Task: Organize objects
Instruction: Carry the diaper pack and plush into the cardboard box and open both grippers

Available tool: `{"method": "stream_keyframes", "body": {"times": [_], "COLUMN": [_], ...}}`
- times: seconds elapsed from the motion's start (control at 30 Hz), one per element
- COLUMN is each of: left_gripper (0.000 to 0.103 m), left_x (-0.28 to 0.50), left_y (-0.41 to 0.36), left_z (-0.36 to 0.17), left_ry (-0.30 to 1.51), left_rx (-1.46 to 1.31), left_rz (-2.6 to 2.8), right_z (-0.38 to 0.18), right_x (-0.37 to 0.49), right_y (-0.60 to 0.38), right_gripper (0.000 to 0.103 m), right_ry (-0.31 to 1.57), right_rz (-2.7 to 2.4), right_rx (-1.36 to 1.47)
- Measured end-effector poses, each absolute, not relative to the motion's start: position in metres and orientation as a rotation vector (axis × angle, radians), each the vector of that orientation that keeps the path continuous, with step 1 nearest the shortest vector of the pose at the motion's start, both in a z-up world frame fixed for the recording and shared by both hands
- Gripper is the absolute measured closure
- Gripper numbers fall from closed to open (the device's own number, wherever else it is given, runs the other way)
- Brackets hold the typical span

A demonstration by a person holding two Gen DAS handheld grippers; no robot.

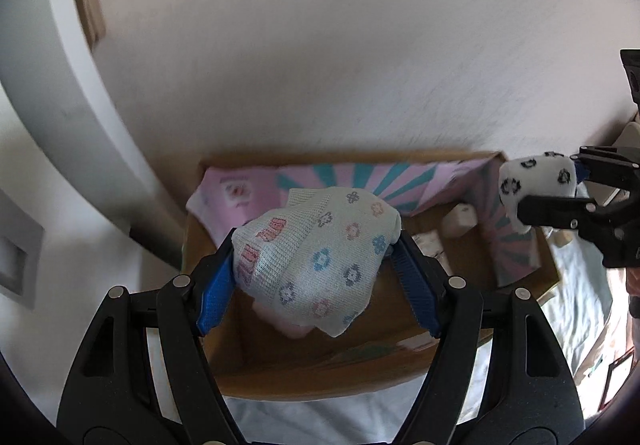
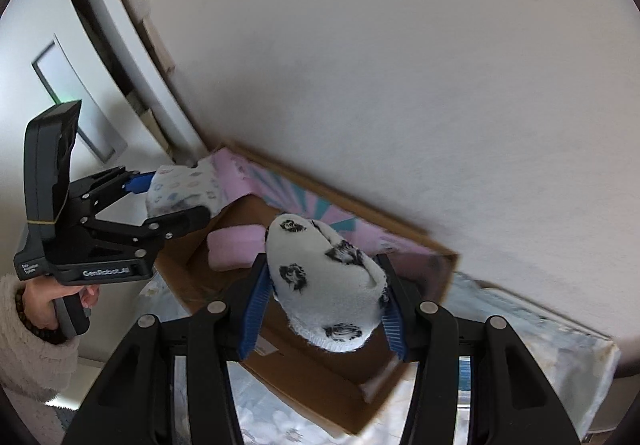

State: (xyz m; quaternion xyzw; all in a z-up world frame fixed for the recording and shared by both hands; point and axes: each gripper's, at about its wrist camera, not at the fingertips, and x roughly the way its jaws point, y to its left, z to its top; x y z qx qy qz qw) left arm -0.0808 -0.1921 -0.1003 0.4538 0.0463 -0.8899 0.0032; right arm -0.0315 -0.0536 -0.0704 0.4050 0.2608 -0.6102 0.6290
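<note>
My left gripper point(image 1: 316, 257) is shut on a rolled pale sock with coloured flowers point(image 1: 320, 253) and holds it above an open cardboard box point(image 1: 320, 377). It also shows in the right wrist view point(image 2: 180, 197) at the box's left end. My right gripper point(image 2: 324, 293) is shut on a rolled white sock with black flower prints point(image 2: 324, 285), above the same box point(image 2: 320, 385). In the left wrist view that sock point(image 1: 536, 181) hangs over the box's right flap.
The box stands on a pale flowered bedsheet point(image 2: 540, 325) against a white wall point(image 1: 320, 45). It has pink and teal flaps point(image 1: 360, 177). A pink bundle point(image 2: 236, 245) and small pale rolls point(image 1: 460, 221) lie inside. A white door frame point(image 1: 52, 85) stands left.
</note>
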Motion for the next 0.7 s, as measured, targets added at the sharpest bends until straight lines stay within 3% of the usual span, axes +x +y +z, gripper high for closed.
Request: {"method": "stream_keyframes", "body": {"times": [0.53,0.6,0.67,0.7], "left_gripper": [0.031,0.023,0.0,0.0], "left_x": [-0.082,-0.08,-0.08,-0.079], "left_y": [-0.216,-0.216,-0.215,-0.216], "left_z": [-0.131,-0.126,-0.123,-0.12], "left_ry": [0.193,0.181,0.172,0.177], "left_rx": [1.493,1.451,1.419,1.407], "left_rz": [-2.778,-2.781,-2.771,-2.776], "right_z": [-0.121,-0.121,-0.123,-0.124], "right_x": [0.003,0.003,0.003,0.003], "right_y": [-0.077,-0.079,-0.082,-0.082], "right_gripper": [0.056,0.056,0.054,0.049], "right_ry": [0.683,0.686,0.691,0.691], "right_rz": [-1.335,-1.331,-1.315,-1.306], "right_rx": [0.99,0.993,1.012,1.023]}}
